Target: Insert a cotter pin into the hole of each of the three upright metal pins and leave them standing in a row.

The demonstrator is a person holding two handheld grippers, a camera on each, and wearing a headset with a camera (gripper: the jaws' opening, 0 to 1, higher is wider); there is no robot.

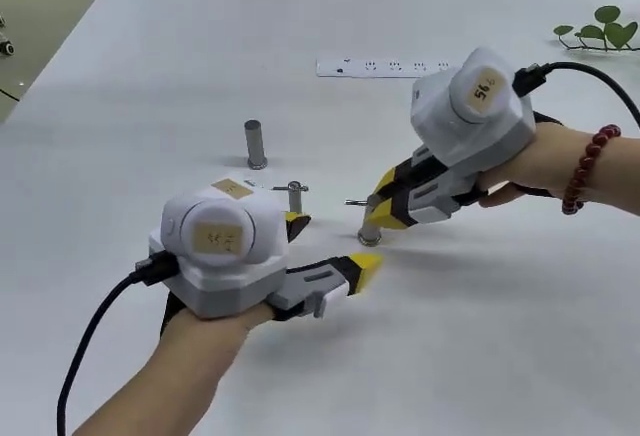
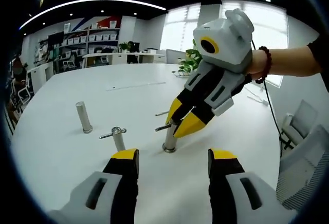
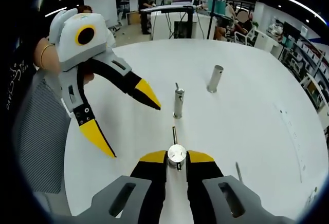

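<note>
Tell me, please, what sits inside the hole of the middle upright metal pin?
A cotter pin runs crosswise through the top of the middle metal pin, its ends showing on both sides. The stretch inside the hole is covered by the pin.

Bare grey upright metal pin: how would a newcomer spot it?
On the white table, the right gripper clamps one end pin of a row of three. The bare pin stands at the other end, alone without a cotter pin.
</note>
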